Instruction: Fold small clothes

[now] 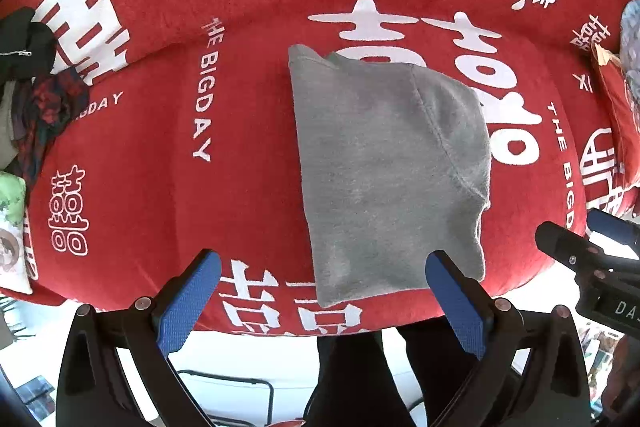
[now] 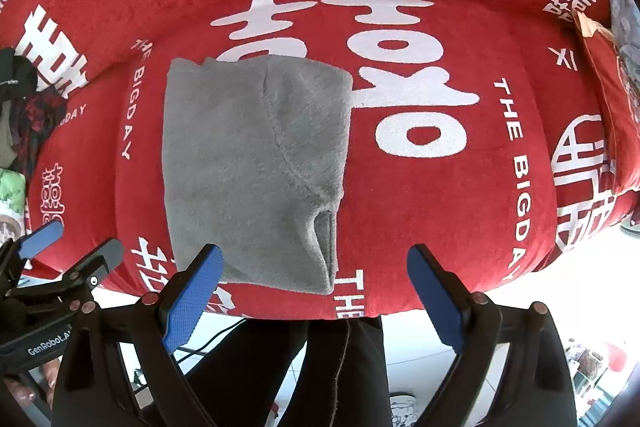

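Gaping wide and empty: left tongs (image 1: 322, 291), right tongs (image 2: 316, 287).

Open red cover (image 1: 248, 187) flanks the folded grey garment (image 1: 384, 167); piled clothes (image 1: 36, 99) crowd its left edge.

red cover (image 1: 160, 155) with white characters and "THE BIGDAY" print: spread beneath the tools | red cushion (image 1: 618, 115): far right | green-patterned pillow (image 1: 12, 227): far left edge | dark trouser legs (image 2: 320, 367): below, between the fingers
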`<state>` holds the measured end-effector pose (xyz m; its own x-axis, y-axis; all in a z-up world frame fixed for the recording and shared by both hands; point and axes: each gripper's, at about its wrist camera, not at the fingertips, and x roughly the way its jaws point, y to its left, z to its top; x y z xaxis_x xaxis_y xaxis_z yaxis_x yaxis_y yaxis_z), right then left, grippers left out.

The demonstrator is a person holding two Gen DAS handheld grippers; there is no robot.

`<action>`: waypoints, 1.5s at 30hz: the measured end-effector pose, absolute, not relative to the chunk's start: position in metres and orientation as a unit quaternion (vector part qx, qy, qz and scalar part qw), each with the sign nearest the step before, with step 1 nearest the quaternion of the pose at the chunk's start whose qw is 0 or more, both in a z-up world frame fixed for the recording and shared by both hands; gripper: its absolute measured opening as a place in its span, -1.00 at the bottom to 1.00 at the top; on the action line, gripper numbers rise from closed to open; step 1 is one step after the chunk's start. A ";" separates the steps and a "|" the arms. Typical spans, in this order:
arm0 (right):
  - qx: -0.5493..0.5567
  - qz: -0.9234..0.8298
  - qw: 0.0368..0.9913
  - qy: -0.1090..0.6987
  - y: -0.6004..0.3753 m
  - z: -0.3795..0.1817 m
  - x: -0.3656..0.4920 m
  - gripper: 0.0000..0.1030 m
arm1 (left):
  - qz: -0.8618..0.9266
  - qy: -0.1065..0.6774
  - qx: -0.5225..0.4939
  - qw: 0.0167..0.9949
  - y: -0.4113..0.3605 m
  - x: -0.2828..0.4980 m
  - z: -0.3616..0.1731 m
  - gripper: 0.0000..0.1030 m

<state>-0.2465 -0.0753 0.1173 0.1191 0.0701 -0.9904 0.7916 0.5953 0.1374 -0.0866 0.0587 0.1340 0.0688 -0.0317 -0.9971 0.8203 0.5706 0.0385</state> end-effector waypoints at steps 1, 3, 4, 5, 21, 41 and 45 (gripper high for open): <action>0.356 -0.274 0.657 0.605 -0.076 0.118 -0.246 0.84 | -0.326 0.600 0.329 0.653 0.059 -0.086 0.134 0.99; 0.355 -0.275 0.657 0.605 -0.075 0.118 -0.245 0.84 | -0.324 0.602 0.325 0.653 0.060 -0.084 0.134 0.99; 0.355 -0.275 0.657 0.605 -0.075 0.118 -0.245 0.84 | -0.323 0.604 0.323 0.653 0.060 -0.084 0.134 0.99; 0.353 -0.276 0.657 0.606 -0.076 0.118 -0.245 0.84 | -0.321 0.605 0.322 0.654 0.060 -0.083 0.133 0.99; 0.340 -0.281 0.663 0.605 -0.074 0.123 -0.239 0.84 | -0.303 0.604 0.323 0.662 0.065 -0.079 0.133 0.99; 0.330 -0.294 0.665 0.602 -0.074 0.125 -0.245 0.84 | -0.302 0.607 0.321 0.662 0.066 -0.084 0.133 0.99; 0.328 -0.294 0.666 0.601 -0.074 0.126 -0.244 0.84 | -0.300 0.608 0.317 0.663 0.067 -0.083 0.133 0.99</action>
